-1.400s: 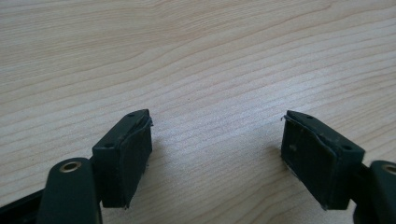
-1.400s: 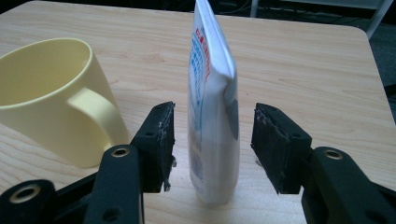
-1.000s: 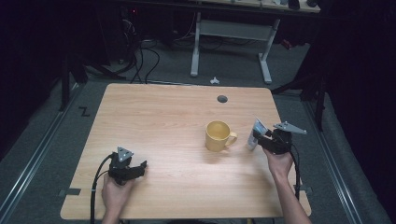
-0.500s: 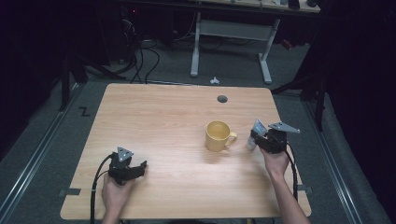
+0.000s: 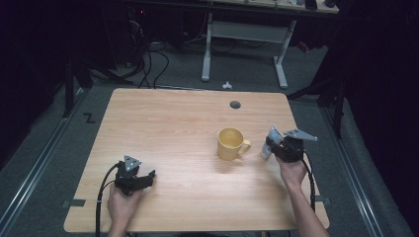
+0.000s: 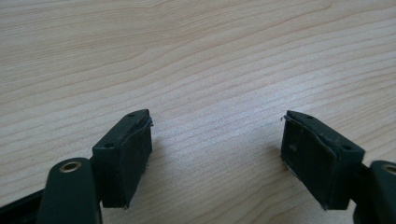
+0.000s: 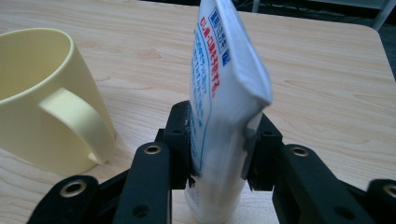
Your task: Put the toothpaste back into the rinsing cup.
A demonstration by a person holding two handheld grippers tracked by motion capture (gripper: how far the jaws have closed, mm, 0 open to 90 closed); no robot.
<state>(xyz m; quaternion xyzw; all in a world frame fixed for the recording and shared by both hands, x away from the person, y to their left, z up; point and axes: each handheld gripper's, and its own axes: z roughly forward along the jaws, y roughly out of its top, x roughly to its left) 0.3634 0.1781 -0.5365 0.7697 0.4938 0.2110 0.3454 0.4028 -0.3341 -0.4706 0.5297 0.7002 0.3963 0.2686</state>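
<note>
A yellow mug [image 5: 230, 143] stands on the wooden table [image 5: 173, 118], right of centre, its handle [image 7: 77, 121] turned toward the right gripper. My right gripper [image 5: 276, 147] is shut on a white tube [image 7: 223, 88] with blue and red print, held upright just right of the mug. In the high view the white tube [image 5: 270, 140] nearly reaches the mug's handle. My left gripper [image 5: 143, 177] rests near the table's front left, open, with bare wood between its fingers [image 6: 125, 156].
A round grey cable hole [image 5: 235, 104] sits at the table's far edge. Beyond the table stand a desk frame [image 5: 244, 34] and cables [image 5: 148, 54] on the dark floor. A small white object [image 5: 227, 85] lies on the floor past the far edge.
My right gripper has moved left toward the mug with the tube in it. The left gripper has stayed in place.
</note>
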